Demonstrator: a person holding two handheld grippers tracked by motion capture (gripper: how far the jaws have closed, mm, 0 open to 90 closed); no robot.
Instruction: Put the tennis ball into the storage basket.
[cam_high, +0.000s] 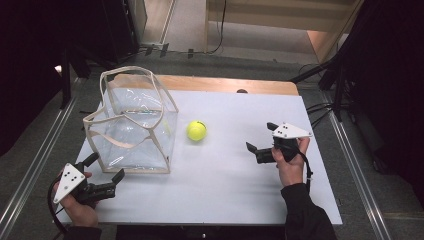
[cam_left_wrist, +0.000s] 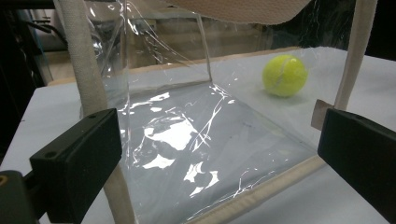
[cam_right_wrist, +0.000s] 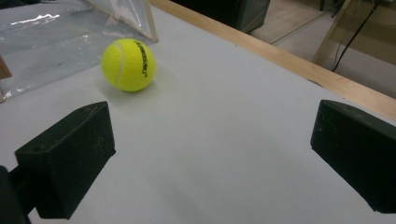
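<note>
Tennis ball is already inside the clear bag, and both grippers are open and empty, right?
Not quite. The tennis ball lies on the table beside the clear bag, outside it, as the high view shows. The left gripper and right gripper are indeed open and empty.

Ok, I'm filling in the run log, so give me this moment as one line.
left gripper: open, at clear bag | right gripper: open, empty, facing tennis ball | ball: on table, outside bag
</note>
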